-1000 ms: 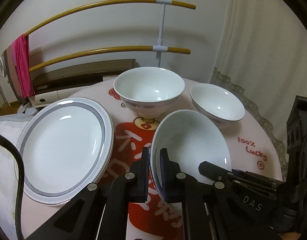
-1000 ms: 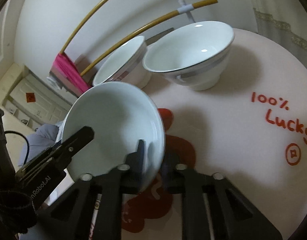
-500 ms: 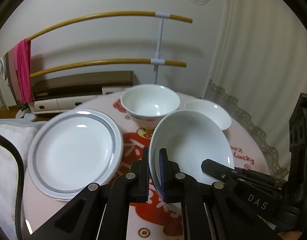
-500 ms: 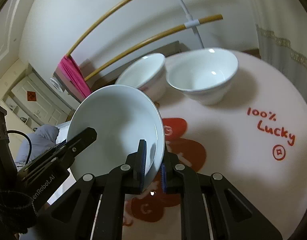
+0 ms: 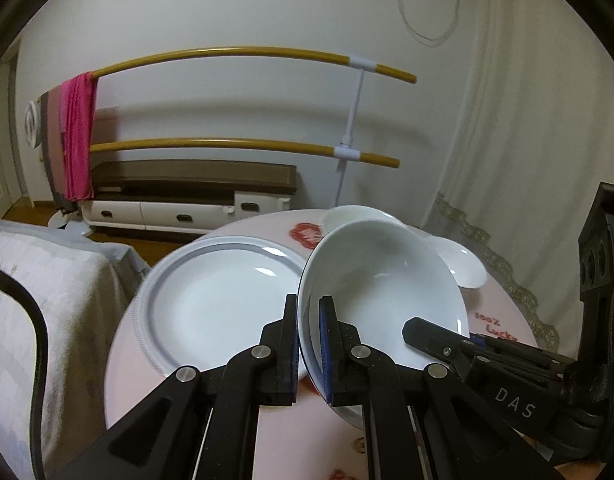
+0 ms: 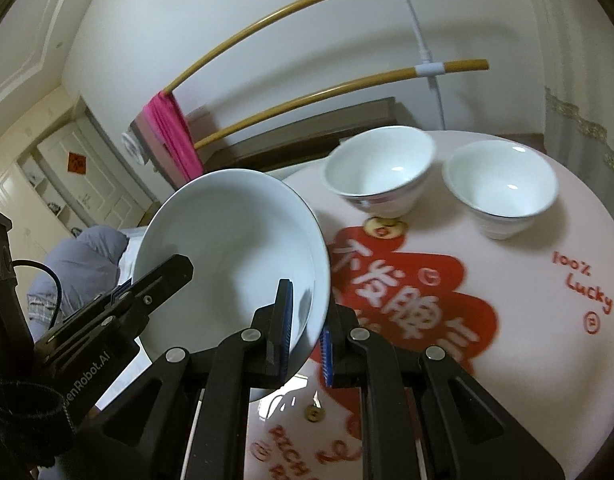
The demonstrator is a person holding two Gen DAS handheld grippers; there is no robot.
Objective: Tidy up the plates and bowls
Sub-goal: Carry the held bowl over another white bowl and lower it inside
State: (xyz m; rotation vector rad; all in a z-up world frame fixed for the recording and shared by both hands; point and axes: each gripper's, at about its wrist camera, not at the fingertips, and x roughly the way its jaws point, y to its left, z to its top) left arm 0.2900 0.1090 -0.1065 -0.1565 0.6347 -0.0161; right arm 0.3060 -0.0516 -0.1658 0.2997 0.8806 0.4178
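Left wrist view: the left tool [image 5: 309, 344] is clamped on the near rim of a plain white bowl [image 5: 381, 280], one finger outside the wall and the blue-padded one inside. The bowl is tilted and held above the round worktop [image 5: 499, 304], which has a pale cover with red print. The right tool [image 5: 439, 334] reaches in from the right and its tip lies against the bowl's opposite rim. To the left of the bowl, a grey-banded white plate [image 5: 211, 300] lies flat on the worktop; the bowl's left edge overlaps the plate's right edge in this view. Behind the held bowl, the rim of a second bowl [image 5: 355, 214] shows, and a third bowl [image 5: 465, 266] sits to the right. A rack with yellow rails [image 5: 243, 54] stands by the wall, with a pink cloth [image 5: 77, 132] draped over its left end.

Right wrist view: the right tool [image 6: 307, 334] is clamped on the white bowl [image 6: 231, 248] at its right rim, blue pads on either side of the wall. The left tool [image 6: 163, 276] enters from the lower left and its tip sits at the bowl's far rim. The bowl is tilted up, off the worktop [image 6: 519, 320]. Beyond it, two white bowls stand upright, just beside each other: the second bowl [image 6: 381, 170] on the left, the third bowl [image 6: 501, 186] on the right.
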